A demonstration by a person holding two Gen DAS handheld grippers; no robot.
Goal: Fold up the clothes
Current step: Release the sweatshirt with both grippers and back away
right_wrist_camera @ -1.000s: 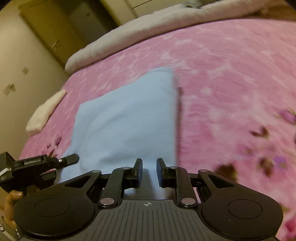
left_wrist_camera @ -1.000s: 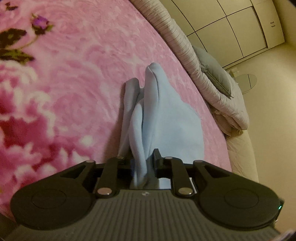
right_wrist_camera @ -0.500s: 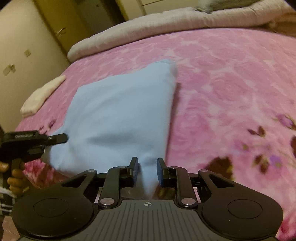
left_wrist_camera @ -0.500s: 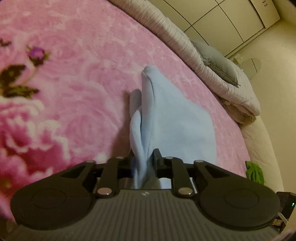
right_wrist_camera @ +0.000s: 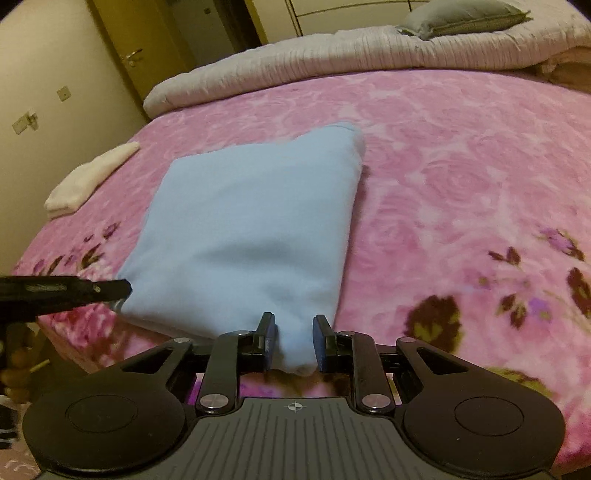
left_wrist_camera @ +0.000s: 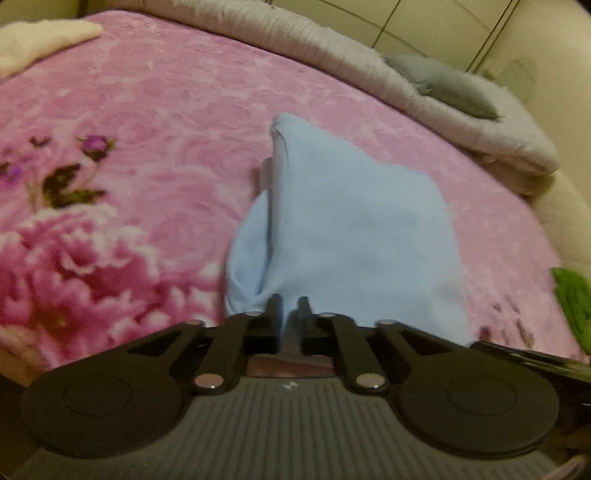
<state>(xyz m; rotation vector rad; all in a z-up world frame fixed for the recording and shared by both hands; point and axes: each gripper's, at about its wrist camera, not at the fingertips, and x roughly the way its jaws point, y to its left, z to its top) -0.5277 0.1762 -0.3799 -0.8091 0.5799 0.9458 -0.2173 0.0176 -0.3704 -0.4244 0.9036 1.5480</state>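
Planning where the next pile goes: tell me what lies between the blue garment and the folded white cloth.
Nothing: in the right wrist view only bare pink floral blanket separates the blue garment from the folded white cloth.

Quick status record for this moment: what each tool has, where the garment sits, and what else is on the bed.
garment: light blue cloth, folded, lying on the pink floral blanket
left tool: shut on the cloth's near edge
right tool: jaws apart, a cloth corner between them, not clamped
also on bed: white folded cloth, grey quilt, grey pillow, green item at the edge
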